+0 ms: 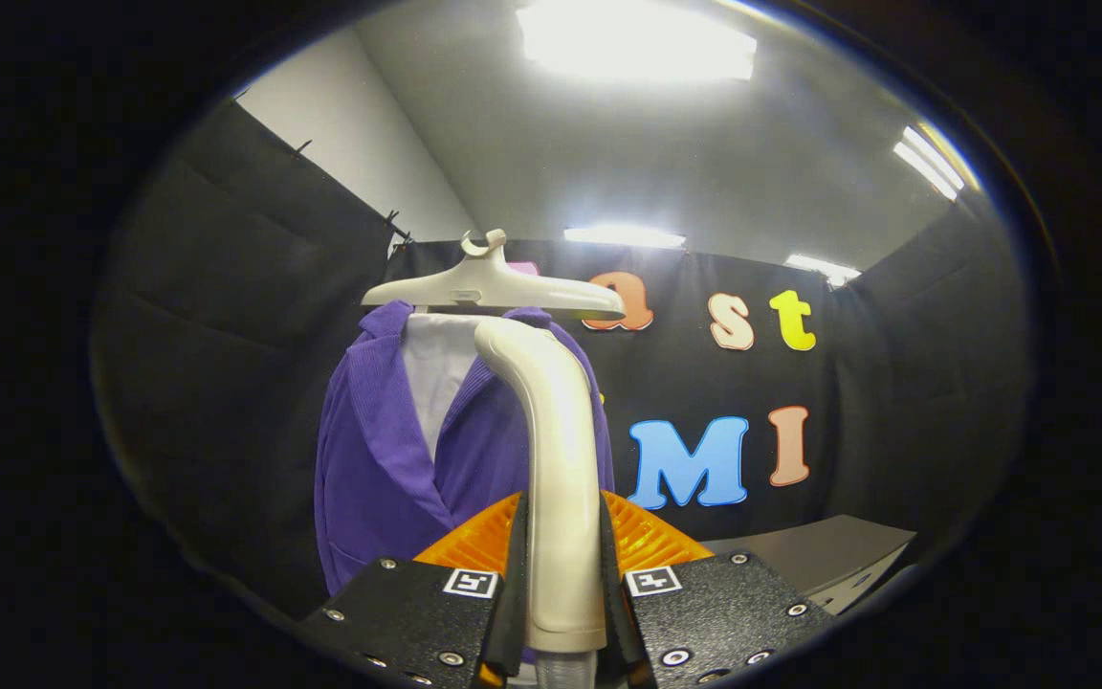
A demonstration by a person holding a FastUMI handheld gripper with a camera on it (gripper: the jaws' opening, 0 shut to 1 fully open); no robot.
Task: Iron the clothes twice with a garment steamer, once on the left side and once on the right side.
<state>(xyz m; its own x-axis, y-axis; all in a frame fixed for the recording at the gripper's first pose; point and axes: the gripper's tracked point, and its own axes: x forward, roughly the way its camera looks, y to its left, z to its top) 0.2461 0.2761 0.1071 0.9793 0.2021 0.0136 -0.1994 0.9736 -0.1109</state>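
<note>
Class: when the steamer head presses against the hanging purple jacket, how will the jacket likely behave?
Held between the gripper fingers, the steamer nears the jacket. The jacket looks soft and draped, so it probably yields and folds. Hung from a hanger, it may swing away.

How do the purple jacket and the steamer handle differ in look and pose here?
The purple jacket is soft, ribbed cloth, hanging loose from a pale hanger beyond the fingers; the steamer handle is smooth, hard and cream. The jacket hangs free of the tool, while the handle stands upright, clamped between both fingers, its top curving toward the jacket. Both are roughly vertical.
</note>
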